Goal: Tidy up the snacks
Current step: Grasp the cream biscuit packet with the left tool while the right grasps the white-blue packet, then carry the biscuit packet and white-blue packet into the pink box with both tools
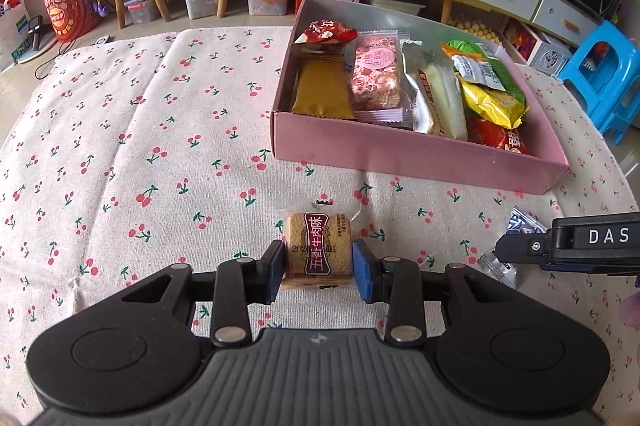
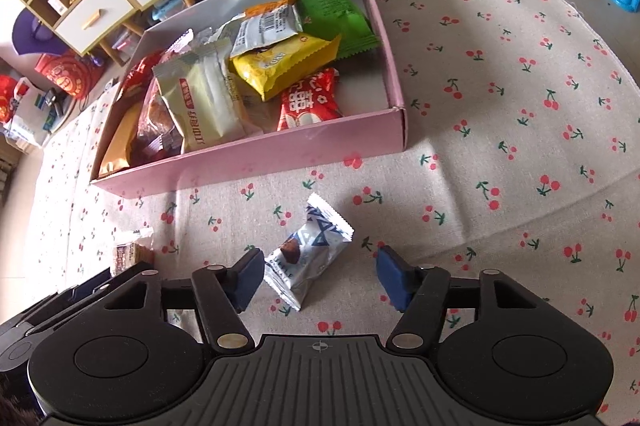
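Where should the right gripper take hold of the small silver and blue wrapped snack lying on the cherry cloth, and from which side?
Grip the small silver and blue wrapped snack across its plump middle, coming down from above. It lies flat on the cherry-print cloth, slanted, with thin crimped ends that would probably slip. The right gripper already straddles it with its pads not yet pressing; the snack sits nearer the left pad, so centring first seems wise.

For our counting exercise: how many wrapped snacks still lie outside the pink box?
2. The tan biscuit with a maroon label is clamped in the left tool; the white-and-blue foil packet lies on the cherry-print cloth. Others may be hidden.
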The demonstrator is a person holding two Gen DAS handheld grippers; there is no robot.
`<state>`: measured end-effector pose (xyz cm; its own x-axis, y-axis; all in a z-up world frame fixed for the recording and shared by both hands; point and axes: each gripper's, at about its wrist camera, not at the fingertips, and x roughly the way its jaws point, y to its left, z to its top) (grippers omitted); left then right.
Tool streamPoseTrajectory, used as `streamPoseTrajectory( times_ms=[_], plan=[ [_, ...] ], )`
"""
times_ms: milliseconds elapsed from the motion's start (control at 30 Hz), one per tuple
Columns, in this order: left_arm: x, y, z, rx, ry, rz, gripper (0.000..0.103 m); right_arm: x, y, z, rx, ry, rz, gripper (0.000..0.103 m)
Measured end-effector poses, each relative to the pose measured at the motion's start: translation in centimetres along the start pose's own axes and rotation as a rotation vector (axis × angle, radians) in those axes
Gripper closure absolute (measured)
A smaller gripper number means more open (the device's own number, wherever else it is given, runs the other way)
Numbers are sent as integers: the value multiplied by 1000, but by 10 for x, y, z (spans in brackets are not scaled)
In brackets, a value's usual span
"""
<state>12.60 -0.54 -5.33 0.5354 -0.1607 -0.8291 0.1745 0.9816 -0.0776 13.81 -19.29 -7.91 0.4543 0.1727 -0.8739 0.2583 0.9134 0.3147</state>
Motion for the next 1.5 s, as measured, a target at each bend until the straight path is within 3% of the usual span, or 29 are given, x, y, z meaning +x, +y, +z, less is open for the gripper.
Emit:
streamPoseTrajectory(
  times_ms=[200,700,967,1500],
  plan=[
    [1,3,1,-6,5,-2,70,5,17,-3,-50,-16,7,61],
    [3,3,1,-3,8,3,70,10,27,0,-124,-33,-8,77],
    [2,5,3,-18,16,-22,70,0,14,3,-79,-12,38,80],
    [-15,14,16,-92,-28,-89,71,-39,-19,14,55,-87,154,81]
  ],
)
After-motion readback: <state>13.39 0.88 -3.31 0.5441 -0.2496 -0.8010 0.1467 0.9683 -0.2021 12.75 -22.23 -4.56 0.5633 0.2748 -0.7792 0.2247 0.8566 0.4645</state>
